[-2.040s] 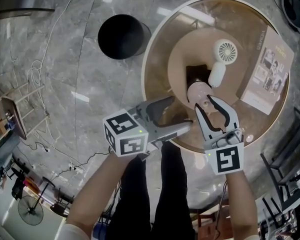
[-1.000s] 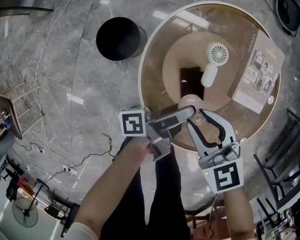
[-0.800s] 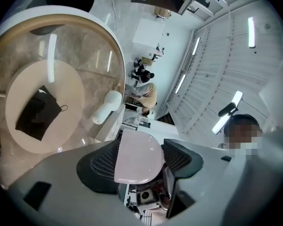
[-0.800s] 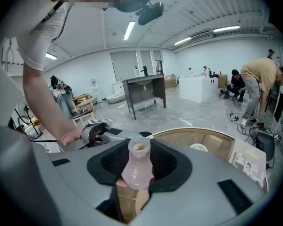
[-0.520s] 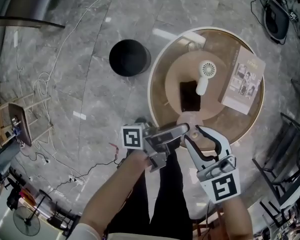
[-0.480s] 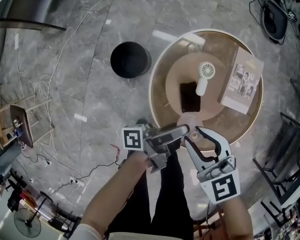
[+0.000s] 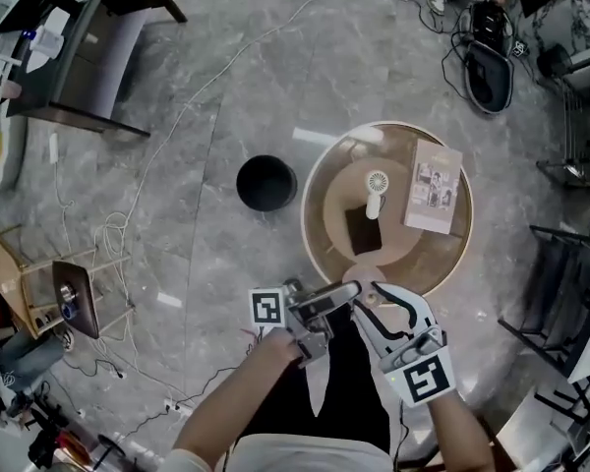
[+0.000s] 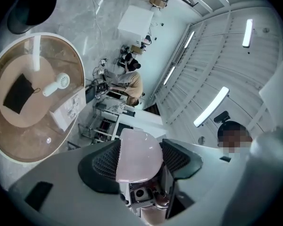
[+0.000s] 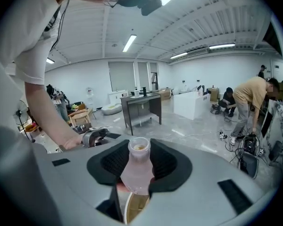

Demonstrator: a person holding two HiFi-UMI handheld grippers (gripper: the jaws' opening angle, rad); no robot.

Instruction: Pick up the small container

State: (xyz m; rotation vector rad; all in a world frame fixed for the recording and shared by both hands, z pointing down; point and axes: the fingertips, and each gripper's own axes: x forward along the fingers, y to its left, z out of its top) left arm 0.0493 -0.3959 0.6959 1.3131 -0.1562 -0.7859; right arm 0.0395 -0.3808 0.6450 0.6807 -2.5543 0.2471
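Right gripper [image 9: 140,164] has its jaws clamped on the small container [image 9: 134,178], and the left gripper [image 8: 140,160] jaws have just pinched in on its wide end. So it's now up off the bench [image 7: 442,259], near me, and the pickup looks done. Left behind: one fan [image 7: 376,187], one booklet [image 7: 433,185], one dark pouch [image 7: 363,232], one bin [image 7: 266,183] on the floor.

A round glass-topped table with a white rim [image 7: 306,197] stands on the grey marble floor [image 7: 177,224]. On its inner beige disc lie a small white handheld fan [image 7: 376,185] and, just beside it, a flat black rectangular pad [image 7: 363,231]. A pale printed booklet [image 7: 433,187] lies to the right of the fan. A black round bin [image 7: 266,183] stands on the floor near the table's left edge. Well apart, a dark desk [image 7: 88,37] fills the upper left corner and a black bag [image 7: 490,67] lies at the upper right. A person in a tan shirt [image 9: 252,95] bends over in the right gripper view.
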